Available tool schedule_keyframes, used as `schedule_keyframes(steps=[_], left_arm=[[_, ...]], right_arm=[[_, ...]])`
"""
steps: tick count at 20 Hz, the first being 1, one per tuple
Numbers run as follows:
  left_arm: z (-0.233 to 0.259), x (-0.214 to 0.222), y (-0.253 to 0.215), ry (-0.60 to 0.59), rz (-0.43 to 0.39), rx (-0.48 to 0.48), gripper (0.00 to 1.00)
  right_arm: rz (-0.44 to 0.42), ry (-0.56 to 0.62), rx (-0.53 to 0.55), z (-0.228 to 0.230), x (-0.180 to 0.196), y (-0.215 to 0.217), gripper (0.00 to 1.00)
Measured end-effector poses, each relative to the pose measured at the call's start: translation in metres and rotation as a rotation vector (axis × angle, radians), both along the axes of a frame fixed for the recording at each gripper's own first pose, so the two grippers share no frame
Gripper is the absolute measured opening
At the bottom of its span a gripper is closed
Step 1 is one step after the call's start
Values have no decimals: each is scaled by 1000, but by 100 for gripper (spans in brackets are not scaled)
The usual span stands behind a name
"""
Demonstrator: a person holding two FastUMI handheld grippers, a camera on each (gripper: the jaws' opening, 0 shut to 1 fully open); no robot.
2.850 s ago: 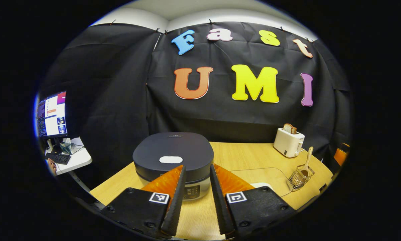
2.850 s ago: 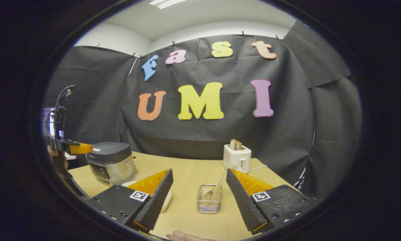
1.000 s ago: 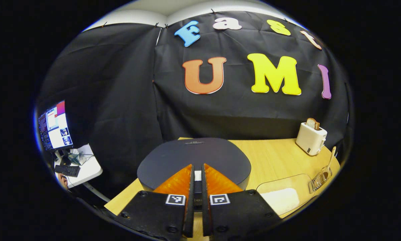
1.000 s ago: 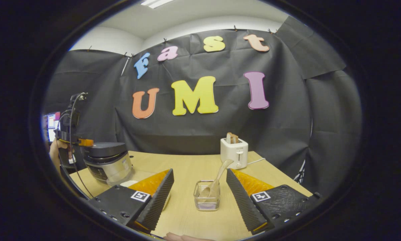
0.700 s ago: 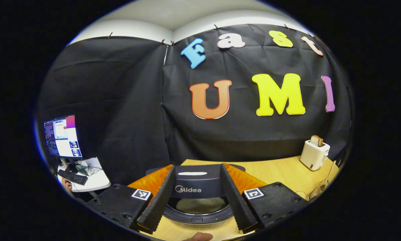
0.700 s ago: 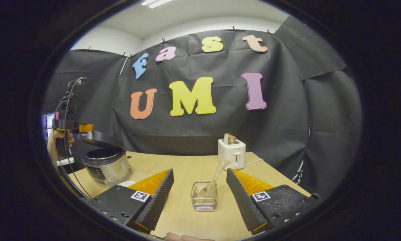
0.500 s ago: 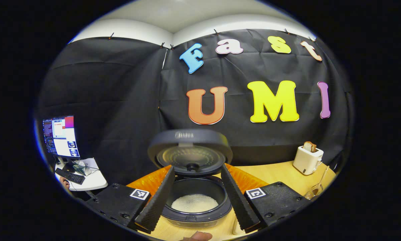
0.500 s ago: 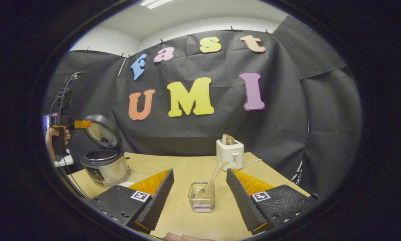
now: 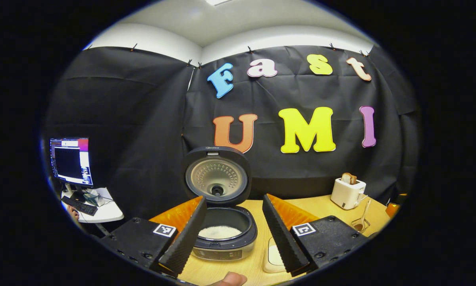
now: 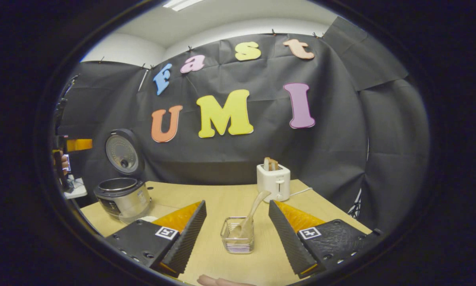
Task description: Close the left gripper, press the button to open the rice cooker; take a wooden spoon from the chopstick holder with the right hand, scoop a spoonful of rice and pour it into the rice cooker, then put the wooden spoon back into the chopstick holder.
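Since the earlier frames: the cooker [image 9: 223,234] lid [image 9: 216,176], flat and shut a second ago, now stands fully upright. The left gripper [image 9: 232,230], clenched on the button then, is released and pulled back above the pot, jaws wide. The right gripper [image 10: 236,234] has barely shifted.

Step in hand: the button press is done and the cooker is open. My reading is that the spoon pick-up comes next.

Left gripper view: the pot sits just ahead, between the fingers, with white rice [image 9: 219,232] in its bottom. A pale dish [image 9: 272,256] lies just beside the cooker, toward the right finger.

Right gripper view: the jaws are spread, holding nothing. The holder [image 10: 237,235] stands straight ahead between the fingers, near but not touched. The spoon [image 10: 253,214] leans in it, bowl down, handle tilted up toward the right finger. The cooker is well off to the left; the toaster [image 10: 273,181] stands beyond the holder.

Next move calls for: advancing the right gripper over the holder, lining the fingers across the tilted handle, then closing and lifting clear of the wire rim.

Hard to make out:
- The dish is half hidden by the left gripper's right finger; its contents are unclear, presumably the rice supply.
- The spoon bowl blurs behind the wires.
- The left gripper is cut off at the left edge of the right gripper view; its jaws are not readable there.
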State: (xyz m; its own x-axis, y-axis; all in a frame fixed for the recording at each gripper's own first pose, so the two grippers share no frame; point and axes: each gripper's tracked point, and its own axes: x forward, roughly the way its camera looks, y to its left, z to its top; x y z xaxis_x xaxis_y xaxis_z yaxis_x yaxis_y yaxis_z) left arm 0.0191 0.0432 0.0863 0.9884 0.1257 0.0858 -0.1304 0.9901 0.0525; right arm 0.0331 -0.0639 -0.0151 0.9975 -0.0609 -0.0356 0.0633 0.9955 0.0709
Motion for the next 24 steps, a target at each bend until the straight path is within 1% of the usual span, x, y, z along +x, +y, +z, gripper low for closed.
schedule_keyframes(steps=[2, 6, 7, 8, 10, 12, 13, 14, 15, 17, 18, 20, 21, 22, 24], left_arm=[[0, -11, -4, -27, 12, 7, 90], [-13, -32, -16, -41, -15, 5, 90], [-15, -36, -16, -47, -19, 6, 90], [-14, -38, -14, -58, -16, 9, 90], [-14, -44, -12, -78, -14, 24, 90], [-23, -45, -16, -63, -36, 20, 90], [-27, -44, -18, -58, -49, 13, 90], [-28, -43, -20, -56, -64, 8, 90], [-32, -42, -21, -52, -76, 6, 90], [-37, -39, -18, -32, -83, 5, 90], [-38, -37, -16, -34, -80, 4, 90], [-42, -34, -16, -20, -82, -2, 90], [-43, -33, -16, -15, -82, -8, 90], [-44, -33, -14, -12, -83, -8, 90], [-44, -33, -11, -14, -79, -8, 90]], right_arm=[[-24, 8, 15, -5, 11, -10, 94], [-25, 107, 81, -31, 32, -22, 96], [-20, 118, 80, -34, 36, -23, 92], [-26, 126, 75, -37, 40, -28, 96], [-42, 138, 50, -41, 45, -34, 96], [-45, 144, 34, -44, 48, -37, 96], [-44, 142, 29, -42, 50, -37, 92], [-48, 137, 28, -41, 52, -39, 96], [-51, 135, 28, -39, 55, -39, 92], [-44, 136, 32, -39, 62, -37, 92], [-38, 141, 31, -42, 67, -34, 96], [-26, 153, 44, -48, 80, -30, 96], [-21, 172, 51, -54, 90, -28, 92], [-13, 200, 59, -62, 99, -26, 96], [-18, 247, 68, -75, 122, -29, 96]])
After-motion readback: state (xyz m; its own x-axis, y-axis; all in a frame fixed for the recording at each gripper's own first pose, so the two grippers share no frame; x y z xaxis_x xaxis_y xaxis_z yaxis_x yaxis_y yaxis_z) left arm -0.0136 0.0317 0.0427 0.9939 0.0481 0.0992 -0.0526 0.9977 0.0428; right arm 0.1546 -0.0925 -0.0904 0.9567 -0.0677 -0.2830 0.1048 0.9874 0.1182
